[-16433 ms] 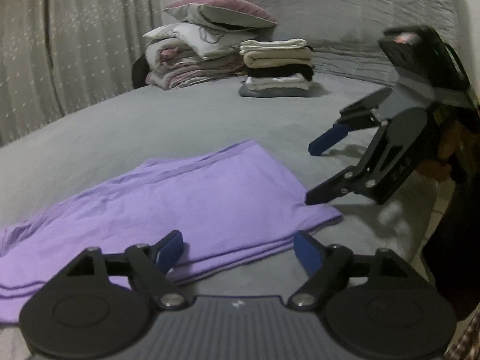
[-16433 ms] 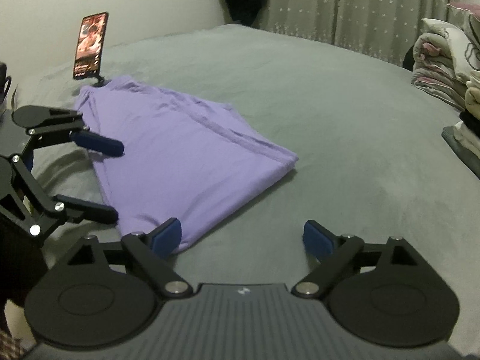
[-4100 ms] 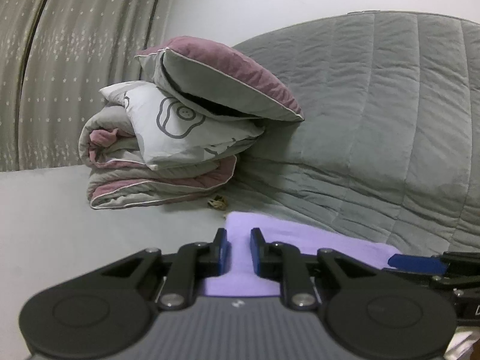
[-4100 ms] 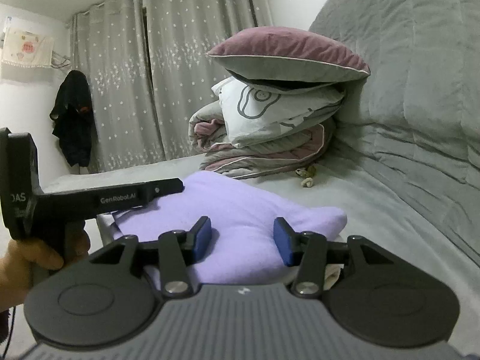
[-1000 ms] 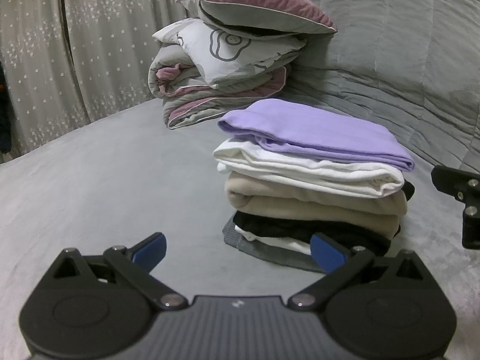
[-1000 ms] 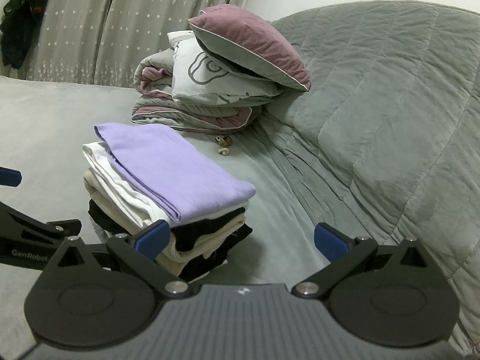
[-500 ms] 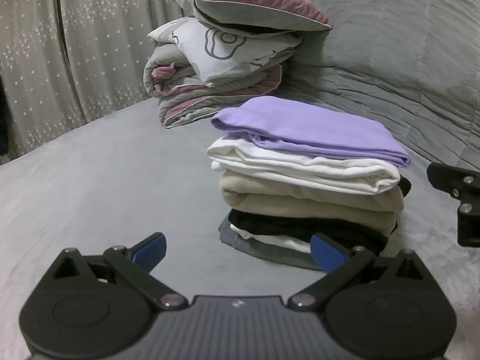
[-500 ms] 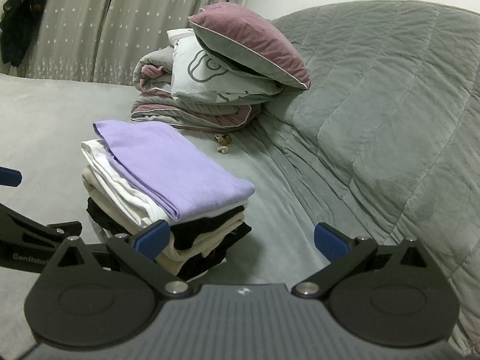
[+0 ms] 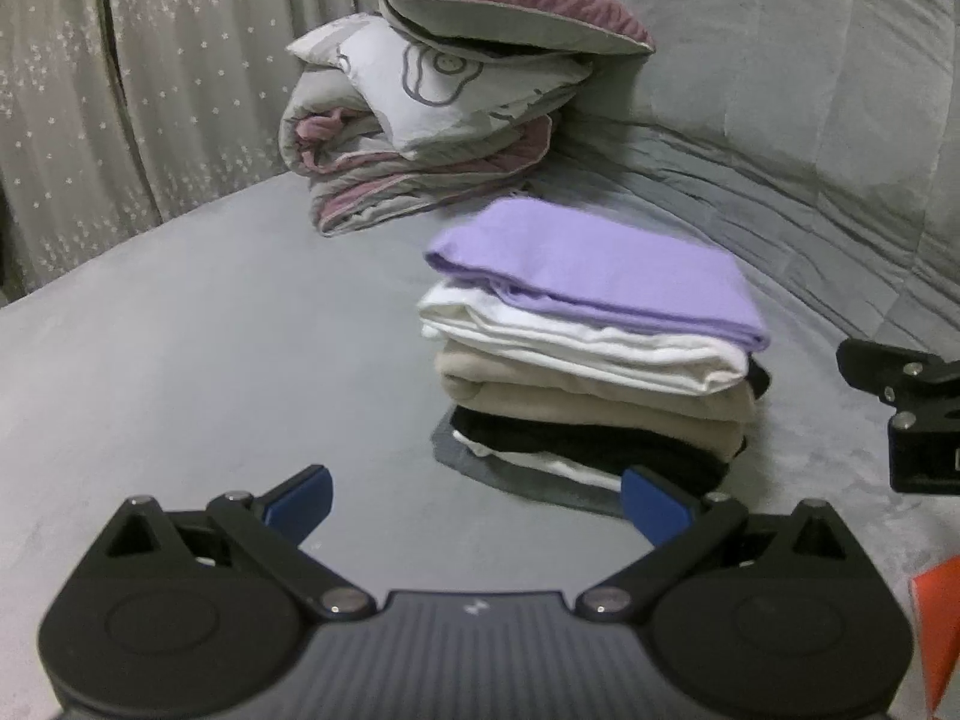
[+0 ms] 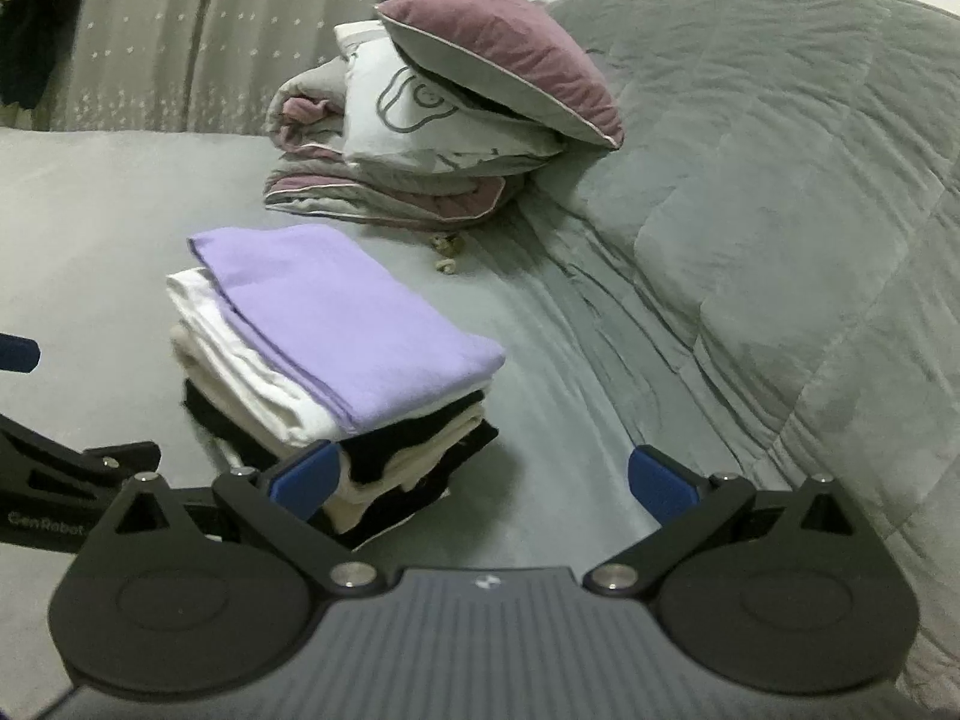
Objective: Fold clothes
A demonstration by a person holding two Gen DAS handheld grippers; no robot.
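A folded purple garment [image 9: 600, 267] lies on top of a stack of folded clothes [image 9: 591, 408]: white, beige, black and grey layers on the grey bed. It also shows in the right wrist view [image 10: 342, 312]. My left gripper [image 9: 477, 504] is open and empty, a short way in front of the stack. My right gripper [image 10: 483, 480] is open and empty, to the right of the stack, its left finger [image 10: 303, 477] in front of the stack's lower corner. Part of the right gripper's body [image 9: 912, 414] shows at the right edge of the left wrist view.
A pile of folded bedding and pillows [image 9: 444, 102] stands behind the stack, also in the right wrist view [image 10: 444, 114]. A quilted grey cover [image 10: 780, 180] rises at the right. Curtains [image 9: 120, 90] hang at the left. A small trinket [image 10: 447, 255] lies on the bed [image 9: 210, 360].
Both grippers have drawn back a little from the stack over the last second. Four seconds ago they held the purple garment; it now rests on the stack and both are open.
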